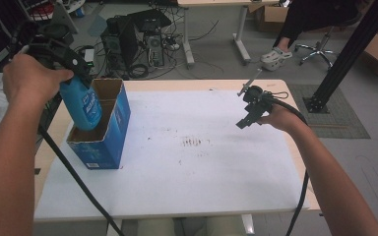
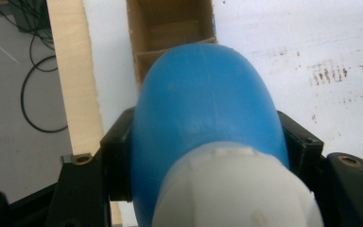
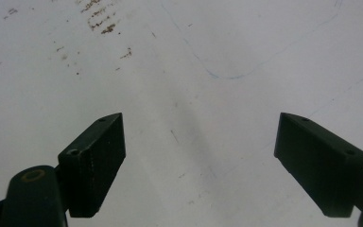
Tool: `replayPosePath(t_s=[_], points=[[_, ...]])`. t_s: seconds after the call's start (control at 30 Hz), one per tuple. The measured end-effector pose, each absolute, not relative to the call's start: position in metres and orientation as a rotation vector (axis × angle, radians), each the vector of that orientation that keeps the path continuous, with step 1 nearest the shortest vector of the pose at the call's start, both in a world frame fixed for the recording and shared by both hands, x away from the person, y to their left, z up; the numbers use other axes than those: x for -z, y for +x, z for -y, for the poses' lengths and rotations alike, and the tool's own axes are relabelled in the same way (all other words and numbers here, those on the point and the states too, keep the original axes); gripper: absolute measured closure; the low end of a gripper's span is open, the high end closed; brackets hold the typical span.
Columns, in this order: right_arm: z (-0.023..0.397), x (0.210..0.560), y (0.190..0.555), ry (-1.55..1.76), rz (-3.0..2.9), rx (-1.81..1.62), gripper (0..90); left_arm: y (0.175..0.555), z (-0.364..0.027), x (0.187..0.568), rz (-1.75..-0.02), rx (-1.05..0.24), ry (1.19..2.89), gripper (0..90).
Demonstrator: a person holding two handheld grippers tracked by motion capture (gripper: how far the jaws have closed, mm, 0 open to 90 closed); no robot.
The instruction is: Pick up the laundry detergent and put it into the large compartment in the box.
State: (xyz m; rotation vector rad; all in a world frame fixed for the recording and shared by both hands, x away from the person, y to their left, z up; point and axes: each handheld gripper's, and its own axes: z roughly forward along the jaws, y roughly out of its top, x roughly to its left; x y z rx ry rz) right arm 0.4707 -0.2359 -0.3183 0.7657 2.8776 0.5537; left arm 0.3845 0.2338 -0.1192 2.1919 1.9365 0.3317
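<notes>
Left gripper (image 1: 74, 78) clamps blue bottle (image 1: 82, 105) over the blue carton (image 1: 109, 135) directly below. Keep the bottle centred between carton walls; right gripper (image 3: 198, 165) stays parted.

Soft, even indoor light, no glare. Faint shadow under blue box (image 1: 101, 132). Blue bottle (image 2: 203, 109) close to lens, blurred. Right gripper (image 3: 201, 156) view dim, greyish; jaws dark, slightly soft.

My left gripper (image 1: 66, 73) holds the bottle (image 1: 82, 105) over the open box (image 1: 109, 129), and its bottom end seems already inside. The box stands on the left side of the table (image 1: 211, 167). My right gripper (image 1: 248, 115) hangs over the right side, well apart from it.
</notes>
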Motion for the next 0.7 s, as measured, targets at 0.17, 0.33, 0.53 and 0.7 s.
replayPosePath(t_s=[0.17, 0.33, 0.53, 0.7], points=[[0.236, 0.319, 0.471, 0.774, -2.877, -0.55, 17.1, 0.387, -0.235, 0.139, -1.937, -0.367, 2.205, 37.7], [0.237, 0.319, 0.472, 0.772, -2.879, -0.543, 17.1, 0.39, -0.237, 0.16, -1.933, -0.35, 2.216, 37.7], [0.237, 0.32, 0.472, 0.78, -2.878, -0.539, 17.0, 0.394, -0.239, 0.181, -1.929, -0.325, 2.231, 37.7], [0.239, 0.325, 0.472, 0.79, -2.886, -0.534, 17.1, 0.397, -0.24, 0.196, -1.925, -0.324, 2.24, 37.7]])
